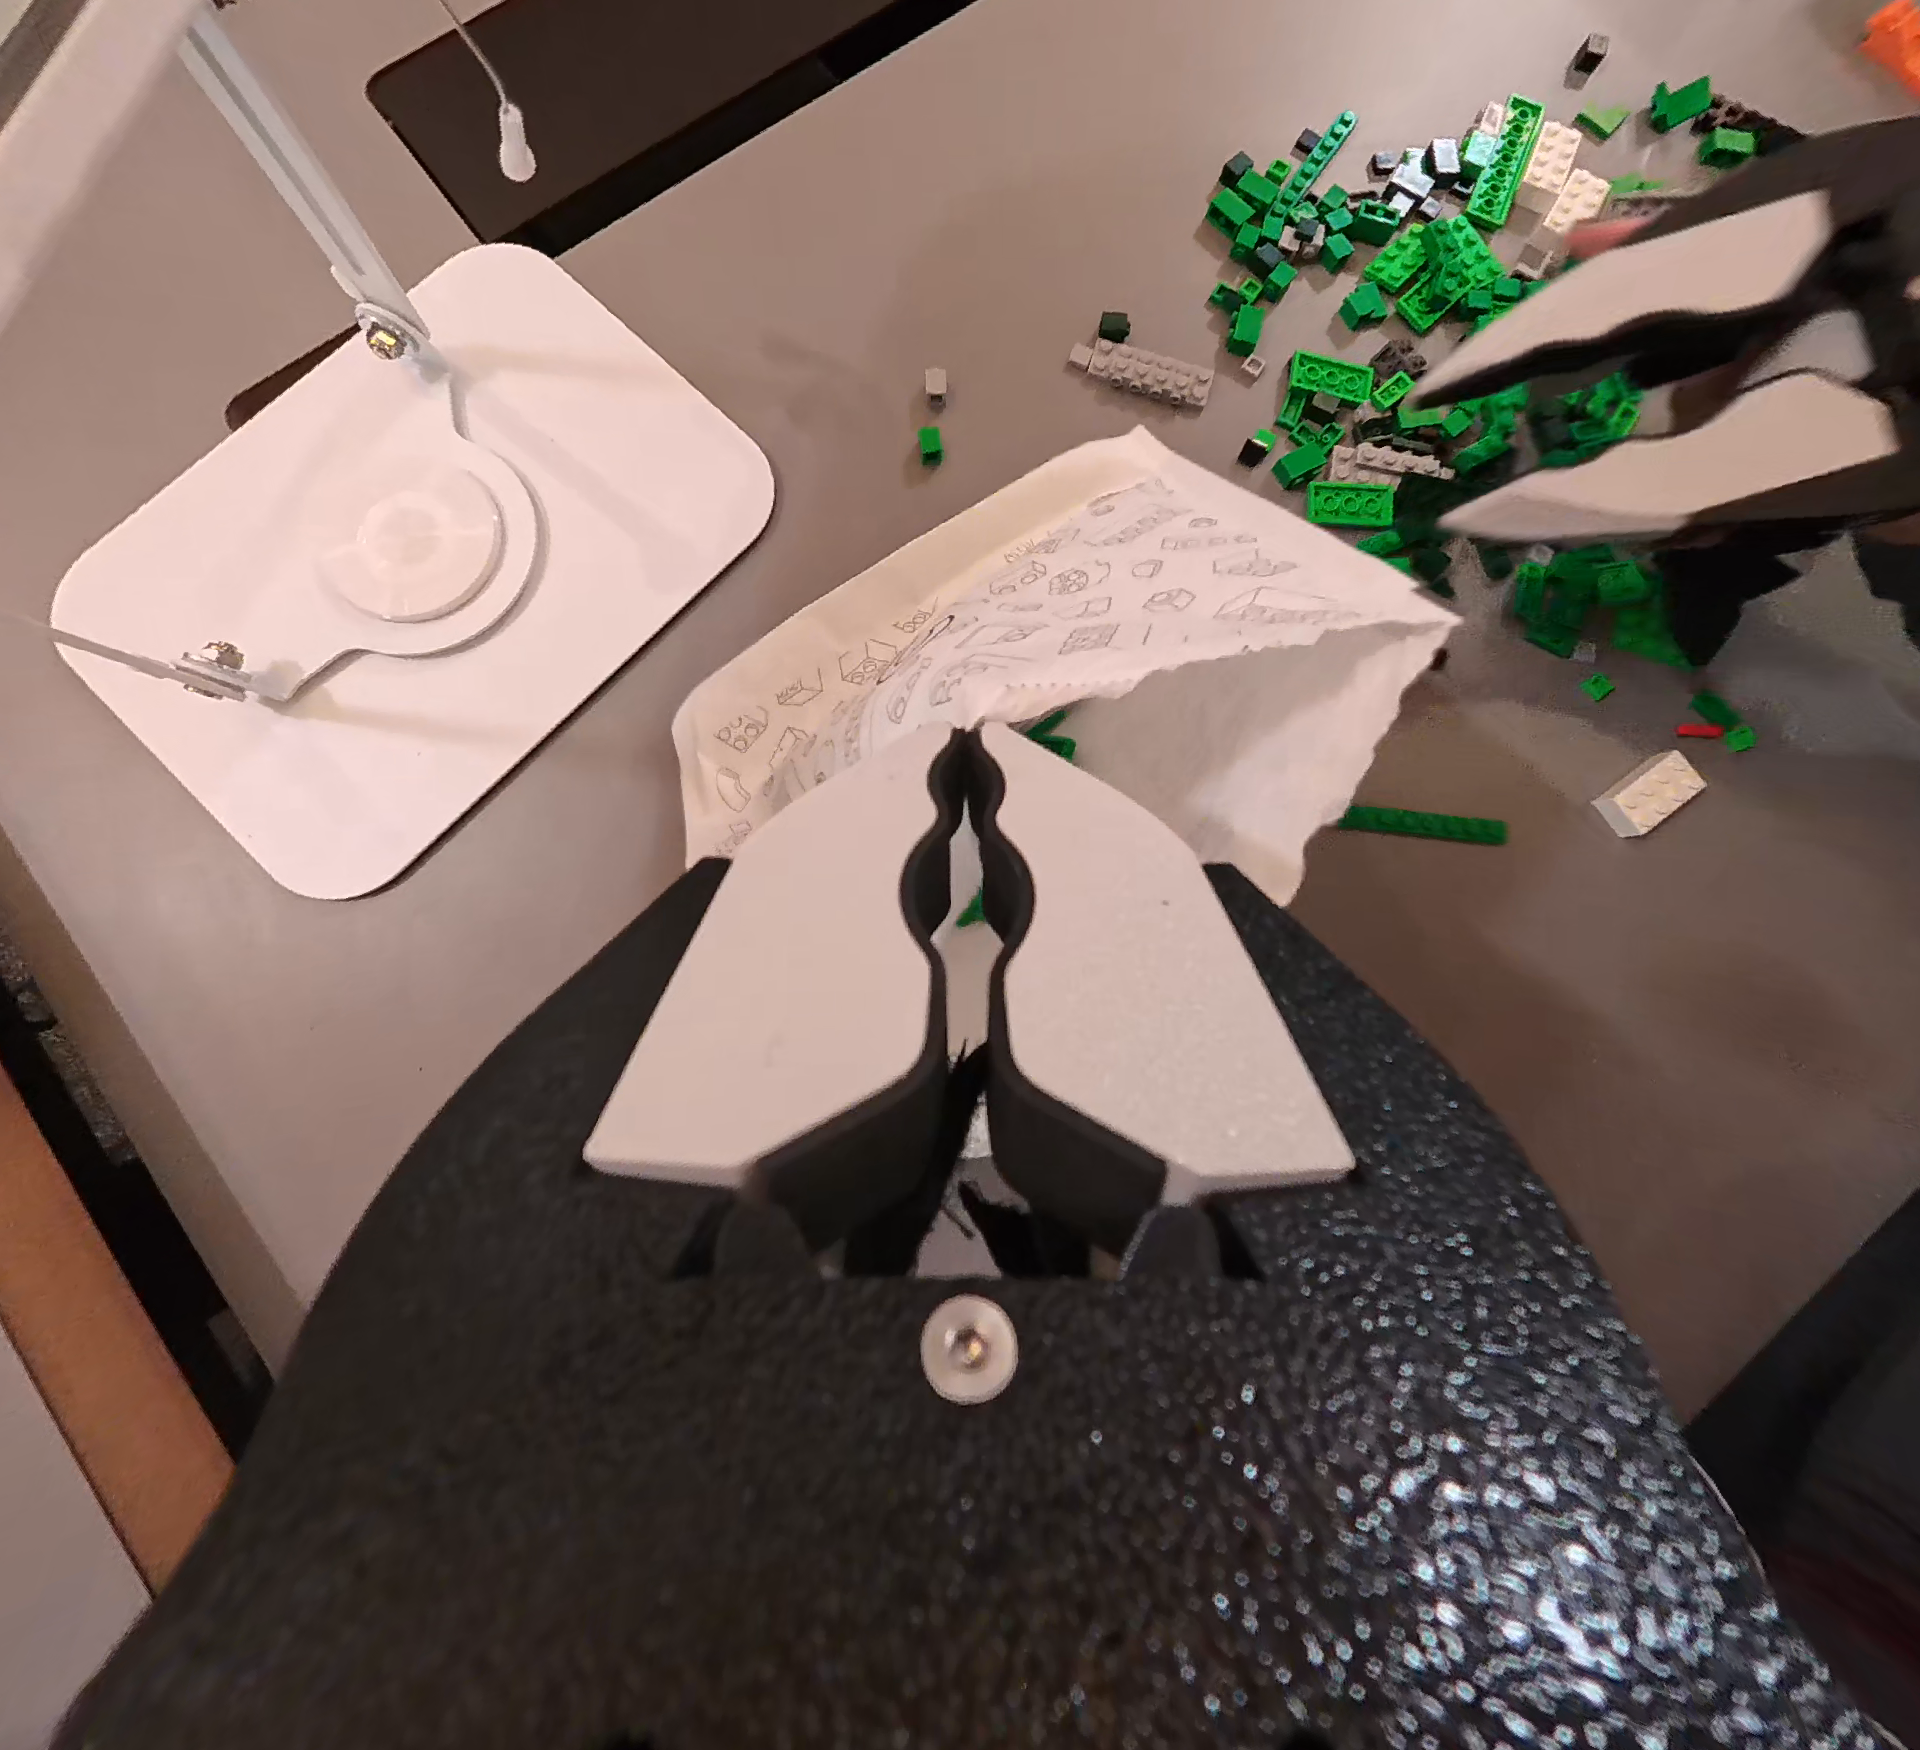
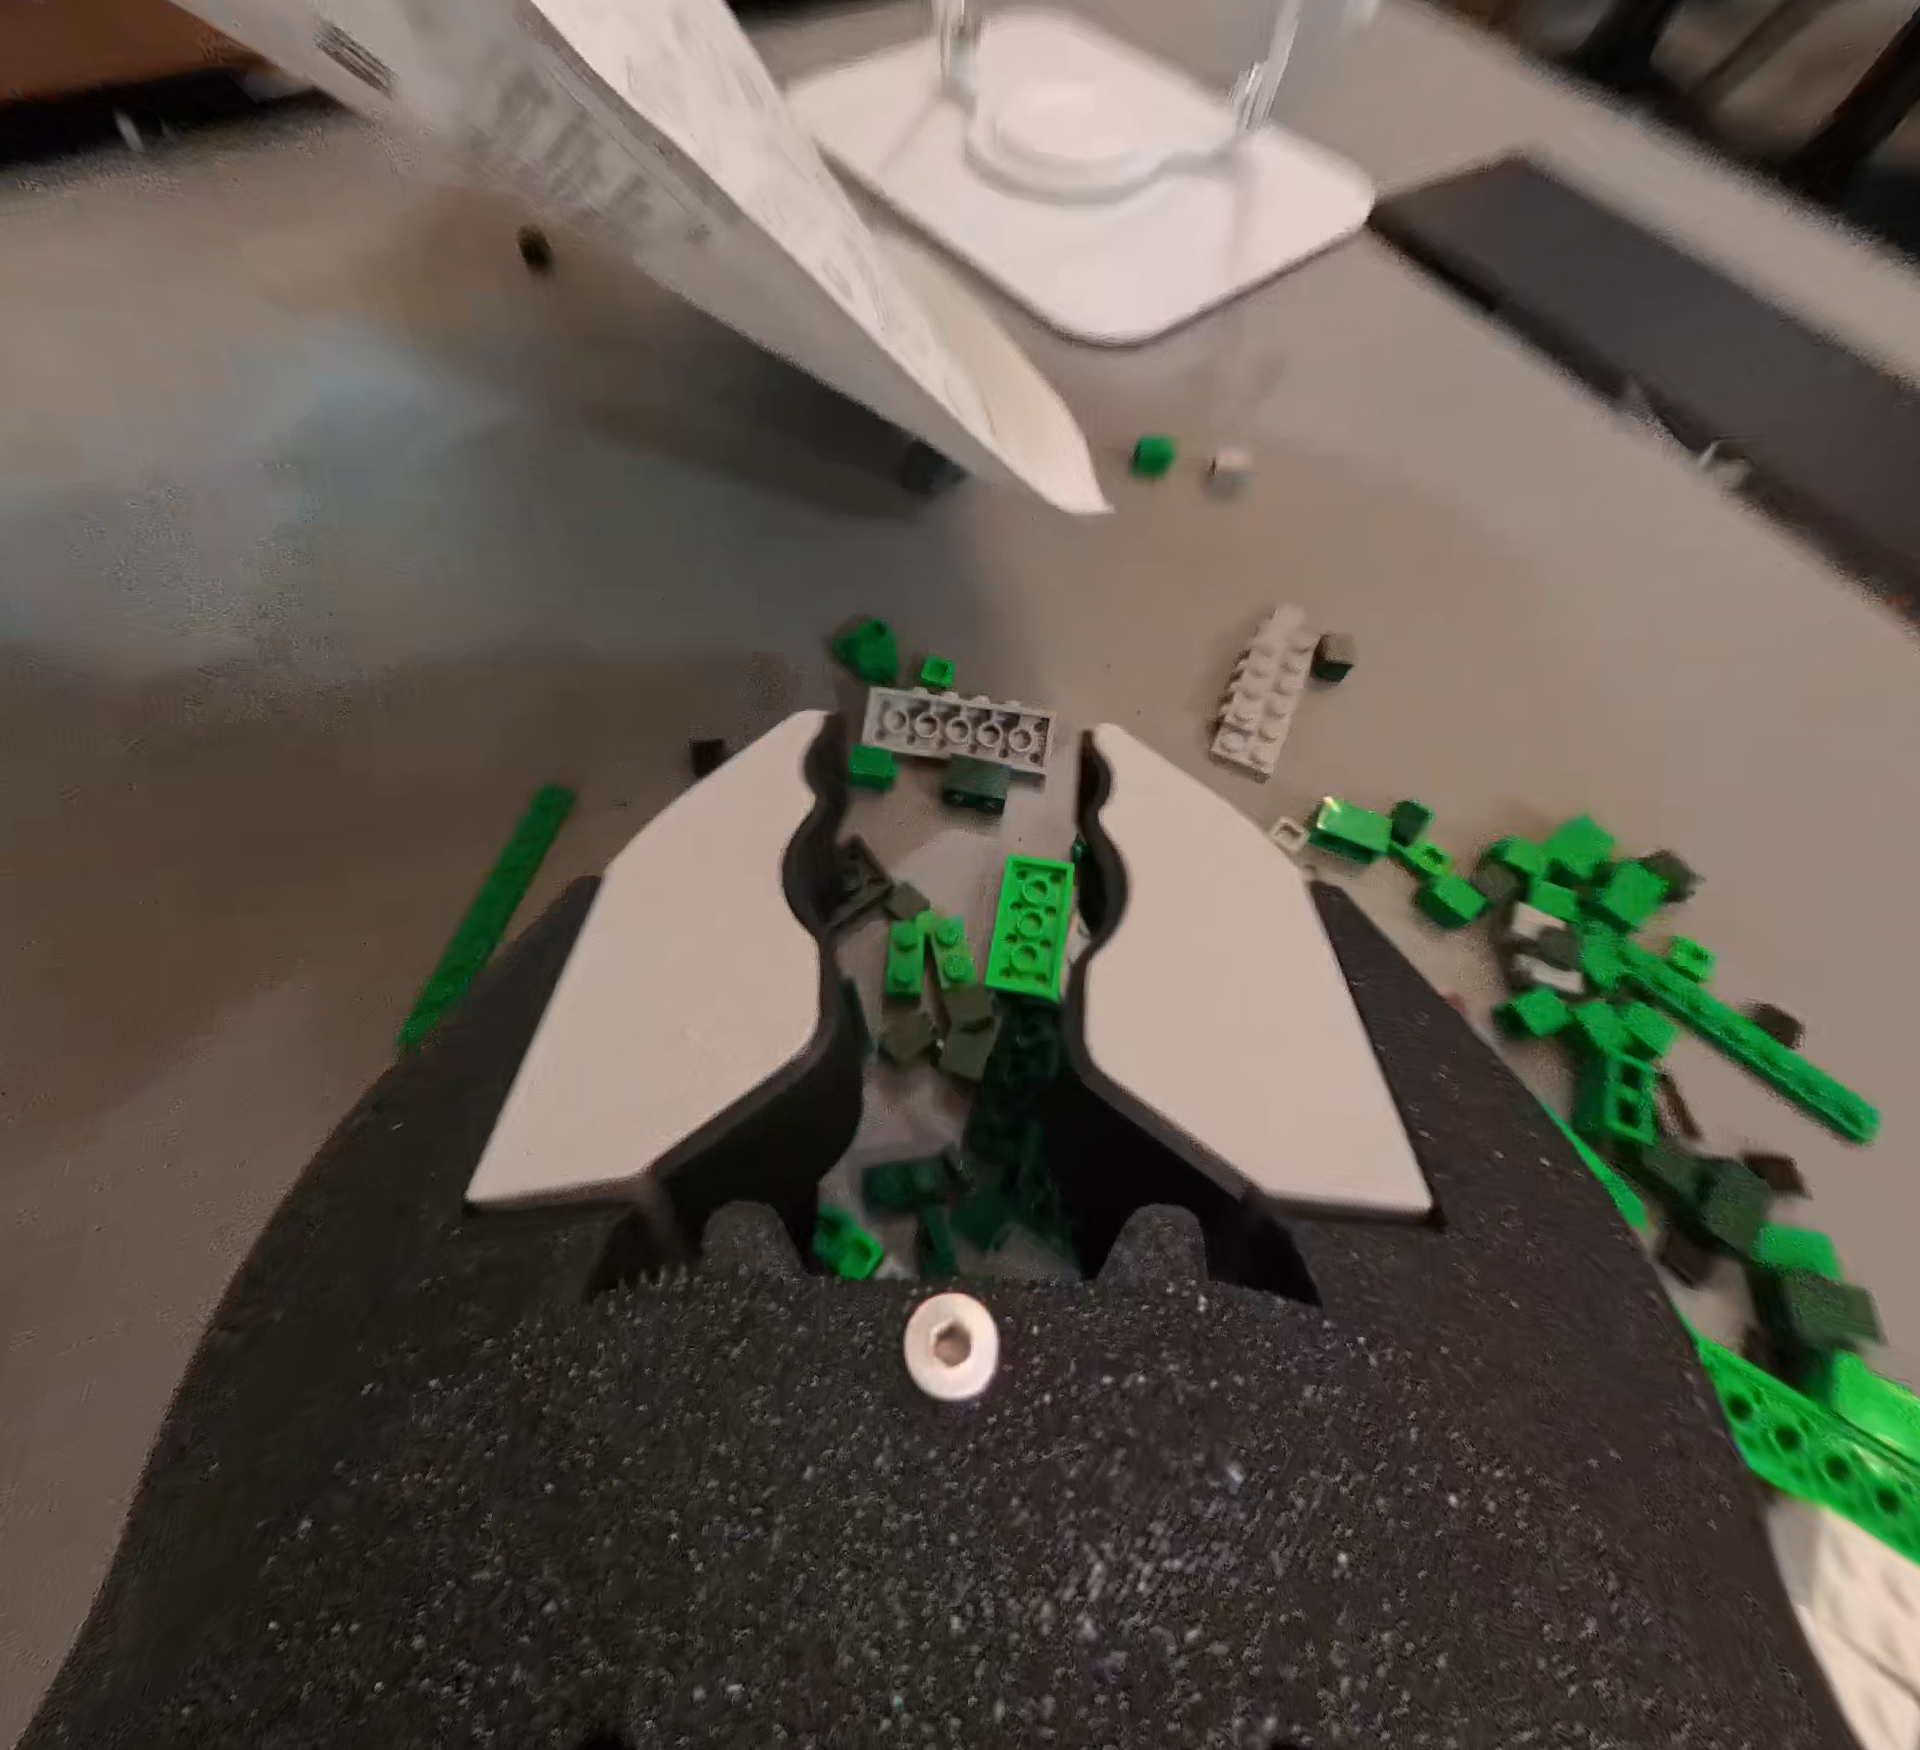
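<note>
The left gripper (image 1: 968, 736), pinched tight on the torn bag (image 1: 1122, 620) mid-frame, holds it lifted; bricks (image 2: 1029, 921) lie spilled under the half-open, empty right gripper (image 2: 956, 744).

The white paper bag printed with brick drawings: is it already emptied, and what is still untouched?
Looks done: the white paper bag printed with brick drawings hangs torn open, pinched in the left gripper, with green, grey and white plastic bricks scattered on the grey table. In hand: only that bag. Left: the open right gripper hovers over loose bricks, holding none.
</note>
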Motion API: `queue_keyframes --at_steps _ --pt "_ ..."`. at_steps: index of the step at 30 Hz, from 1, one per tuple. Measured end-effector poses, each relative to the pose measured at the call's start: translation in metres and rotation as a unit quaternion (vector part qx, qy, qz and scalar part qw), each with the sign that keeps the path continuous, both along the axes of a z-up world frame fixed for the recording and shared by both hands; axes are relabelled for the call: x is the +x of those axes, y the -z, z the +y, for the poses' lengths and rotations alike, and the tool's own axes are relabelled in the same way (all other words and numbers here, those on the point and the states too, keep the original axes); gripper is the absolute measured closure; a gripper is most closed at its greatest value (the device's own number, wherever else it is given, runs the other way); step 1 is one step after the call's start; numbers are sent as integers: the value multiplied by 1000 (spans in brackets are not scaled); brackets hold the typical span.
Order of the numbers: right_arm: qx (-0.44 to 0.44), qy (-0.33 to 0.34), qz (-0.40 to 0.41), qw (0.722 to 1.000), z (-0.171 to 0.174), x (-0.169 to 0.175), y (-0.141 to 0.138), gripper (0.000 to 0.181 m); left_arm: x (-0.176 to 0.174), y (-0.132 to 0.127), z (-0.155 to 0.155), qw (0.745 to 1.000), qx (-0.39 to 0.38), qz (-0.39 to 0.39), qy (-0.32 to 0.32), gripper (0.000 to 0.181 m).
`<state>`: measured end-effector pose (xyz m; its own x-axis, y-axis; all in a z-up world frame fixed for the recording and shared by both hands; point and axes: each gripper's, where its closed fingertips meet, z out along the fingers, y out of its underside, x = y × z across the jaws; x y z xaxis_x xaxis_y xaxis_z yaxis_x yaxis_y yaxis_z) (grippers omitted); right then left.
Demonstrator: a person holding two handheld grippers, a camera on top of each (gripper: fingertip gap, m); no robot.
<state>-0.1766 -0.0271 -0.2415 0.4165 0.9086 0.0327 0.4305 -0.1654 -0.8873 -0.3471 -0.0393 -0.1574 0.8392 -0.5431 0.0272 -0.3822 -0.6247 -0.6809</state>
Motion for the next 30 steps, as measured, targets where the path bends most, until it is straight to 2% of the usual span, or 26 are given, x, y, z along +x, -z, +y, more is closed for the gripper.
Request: queue_keyframes --at_steps 2,4,7,10,14,16,18,21,23,24,26,30 --pt "-44 3 -56 997 10 -17 20 111 1 0 -1 1000 0 2 3 181" --pt "-74 10 -105 992 15 -30 36 103 1 0 -2 1000 -1 3 4 181" --pt "-82 33 -147 985 21 -37 48 119 -1 -1 -3 1000 0 2 1 181" --pt "-118 40 -172 977 21 -37 60 117 -2 -2 -3 1000 1 -1 1 181" --pt "-99 33 -201 974 22 -35 59 131 -1 -1 -2 1000 -2 -3 4 181" --pt "-69 37 -196 978 23 -34 45 132 0 0 -2 1000 -4 -2 6 181" --pt "-21 45 -172 984 21 -31 15 131 0 0 -2 1000 -3 -1 5 181" --pt "90 31 -62 994 4 -44 -65 132 -1 -3 -1 1000 1 -2 0 181" --pt "184 -10 24 983 -21 -66 -120 131 0 -4 -1 1000 3 -2 -2 181" --pt "228 -36 42 972 -36 -79 -137 131 1 -4 0 1000 4 -3 -2 181" --pt "307 -69 29 949 -56 -102 -148 131 4 -4 0 1000 4 -3 0 181" --pt "411 -61 -37 909 -55 -134 -137 131 10 -8 -3 1000 9 -10 8 181"
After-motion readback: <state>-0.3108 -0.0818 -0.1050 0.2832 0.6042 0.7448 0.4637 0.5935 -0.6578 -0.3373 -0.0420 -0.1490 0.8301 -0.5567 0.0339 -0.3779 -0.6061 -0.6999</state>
